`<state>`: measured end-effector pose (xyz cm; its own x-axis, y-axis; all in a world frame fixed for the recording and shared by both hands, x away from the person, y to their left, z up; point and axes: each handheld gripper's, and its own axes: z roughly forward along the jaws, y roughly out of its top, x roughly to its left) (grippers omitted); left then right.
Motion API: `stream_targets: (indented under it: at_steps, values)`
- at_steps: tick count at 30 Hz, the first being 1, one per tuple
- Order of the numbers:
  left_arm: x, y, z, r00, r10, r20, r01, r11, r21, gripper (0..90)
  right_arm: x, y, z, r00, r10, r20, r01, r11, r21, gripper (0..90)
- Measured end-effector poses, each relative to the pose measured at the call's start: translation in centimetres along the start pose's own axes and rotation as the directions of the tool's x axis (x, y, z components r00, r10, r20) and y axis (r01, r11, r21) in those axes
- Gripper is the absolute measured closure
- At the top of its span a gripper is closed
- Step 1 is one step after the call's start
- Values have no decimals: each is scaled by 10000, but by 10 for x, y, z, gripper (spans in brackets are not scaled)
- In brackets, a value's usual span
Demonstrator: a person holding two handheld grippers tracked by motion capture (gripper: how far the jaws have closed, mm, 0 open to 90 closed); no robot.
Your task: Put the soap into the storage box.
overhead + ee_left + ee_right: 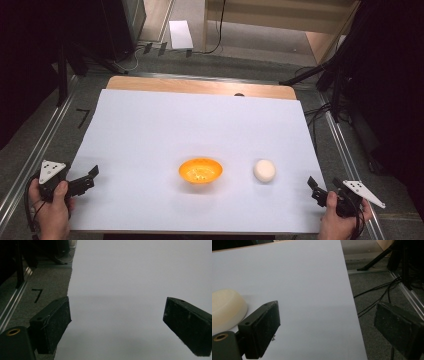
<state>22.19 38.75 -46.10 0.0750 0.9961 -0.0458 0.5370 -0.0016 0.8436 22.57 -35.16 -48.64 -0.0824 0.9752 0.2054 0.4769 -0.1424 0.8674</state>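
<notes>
One shallow orange plastic bowl (200, 170) sits near the middle of the white sheet (165, 125) that covers the wooden worktop (200, 86) in the high view; small pale specks lie on its bottom, too small to make out. Just to its right, apart from it, rests a cream-white rounded bun-shaped object (264, 170). At the sheet's near left corner a hand (50, 212) holds the left hand-held gripper (91, 178), and at the near right corner the other hand (342, 217) holds the right hand-held gripper (316, 189); both are well apart from the bowl, the right one near the bun. In the left gripper view the two black jaws stand wide apart over bare white sheet, with nothing between them. In the right gripper view the jaws also stand wide apart and grip nothing; the cream bun-shaped object (225, 308) lies just beyond the left-hand jaw, outside the gap, and the sheet's edge runs between the jaws.
</notes>
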Motion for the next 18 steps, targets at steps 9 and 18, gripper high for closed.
stream_targets:
  at_steps: [9,18]
  values:
    - [-1,0,0,10000,66,-21,-66,10000,43,81,3,7,-3,9966,-655,-494,670,9973,309,89]
    - [-2,0,1,9999,120,-71,-119,9999,37,81,22,30,11,9629,-2147,-1633,2446,9502,1932,62]
